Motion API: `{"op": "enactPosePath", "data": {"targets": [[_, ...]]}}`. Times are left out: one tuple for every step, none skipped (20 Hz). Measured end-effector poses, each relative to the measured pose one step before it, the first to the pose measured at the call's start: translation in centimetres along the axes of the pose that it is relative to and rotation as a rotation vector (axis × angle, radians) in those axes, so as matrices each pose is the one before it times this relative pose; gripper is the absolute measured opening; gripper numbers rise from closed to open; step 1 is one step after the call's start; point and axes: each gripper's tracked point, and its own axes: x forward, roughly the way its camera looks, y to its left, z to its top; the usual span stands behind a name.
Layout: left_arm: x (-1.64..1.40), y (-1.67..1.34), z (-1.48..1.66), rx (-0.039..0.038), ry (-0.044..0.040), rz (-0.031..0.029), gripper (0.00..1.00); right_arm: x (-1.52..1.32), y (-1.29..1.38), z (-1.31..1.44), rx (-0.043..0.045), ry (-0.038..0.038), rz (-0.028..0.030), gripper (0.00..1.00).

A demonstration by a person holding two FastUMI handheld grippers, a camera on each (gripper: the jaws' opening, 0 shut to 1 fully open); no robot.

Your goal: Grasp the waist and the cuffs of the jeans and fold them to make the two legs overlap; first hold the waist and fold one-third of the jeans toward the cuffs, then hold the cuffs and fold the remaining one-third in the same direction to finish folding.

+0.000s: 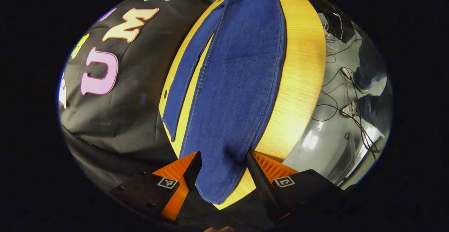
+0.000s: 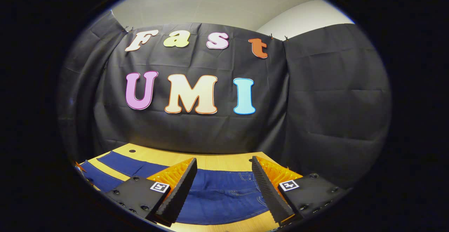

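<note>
Blue jeans [image 1: 238, 81] lie flat on the wooden table [image 1: 301, 74], the two legs spread in a narrow V. In the left gripper view the near leg's cuff [image 1: 219, 186] lies between the fingers of my left gripper [image 1: 223, 161], which is open just above it. The far leg [image 1: 189, 74] runs along the table's far edge. In the right gripper view my right gripper [image 2: 223, 170] is open over the waist end of the jeans [image 2: 224, 193], where pocket stitching shows. A strip of the legs [image 2: 119, 167] stretches off to the left.
Black cloth walls the booth behind and beside the table [image 2: 217, 161]. Beyond the table's near edge is a grey floor [image 1: 329, 147] with cables [image 1: 340, 95] and a person's shoes [image 1: 349, 74].
</note>
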Motion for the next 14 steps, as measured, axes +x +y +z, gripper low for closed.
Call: {"op": "enactPosePath", "data": {"targets": [[0.511,-0.355,-0.148,-0.0083,-0.00207,-0.0234,0.84,-0.055,-0.189,-0.14,-0.00057,0.00227,-0.00448,0.97],[0.473,-0.418,0.129,-0.00502,0.00066,-0.02272,0.77,-0.075,-0.099,-0.006,-0.00005,0.00229,-0.00387,0.97],[0.255,-0.139,-0.088,0.0047,0.00768,-0.0211,0.62,-0.079,-0.088,-0.055,-0.0012,0.00196,-0.00526,0.97],[0.34,-0.64,0.225,0.00167,0.00692,-0.03724,0.47,-0.136,-0.227,0.064,-0.00188,0.00072,-0.00513,0.97],[0.082,-0.462,-0.166,-0.00753,0.00388,-0.01697,0.28,-0.039,-0.163,0.213,-0.00321,-0.00354,-0.00541,0.97],[0.081,0.171,-0.039,-0.00081,0.0037,0.00984,0.1,0.028,-0.268,0.176,-0.00877,-0.00254,-0.00396,0.97],[0.113,0.212,-0.229,0.00035,-0.00107,0.00593,0.08,0.119,-0.269,-0.034,-0.01797,-0.00193,0.00111,0.98],[-0.145,-0.085,0.526,-0.01297,-0.00189,-0.00028,0.0,0.214,-0.497,0.047,-0.02824,-0.0029,-0.00169,0.98],[-0.023,-0.064,-0.195,-0.01992,0.00642,-0.0037,0.0,0.366,-0.744,-0.177,-0.03077,-0.00145,0.00274,0.98],[0.01,-0.052,0.007,-0.02017,0.00269,-0.00717,0.0,0.343,-0.731,-0.259,-0.0344,0.00107,0.00459,0.98],[0.004,0.018,-0.036,-0.02087,0.0067,-0.00632,0.0,0.338,-1.041,-0.6,-0.03837,0.00472,-0.00413,0.98],[0.064,-0.007,0.064,-0.01213,0.0015,-0.00495,0.0,0.357,-1.233,-0.716,-0.03877,0.00305,-0.00818,0.98],[-0.121,-0.102,0.028,-0.00259,0.00811,-0.00356,0.0,0.311,-1.146,-0.764,-0.03833,0.00619,-0.00953,0.98],[-0.038,-0.056,0.12,0.00659,0.00511,-0.00159,0.0,0.316,-0.966,-1.097,-0.03311,0.01425,-0.00699,0.98]]}}
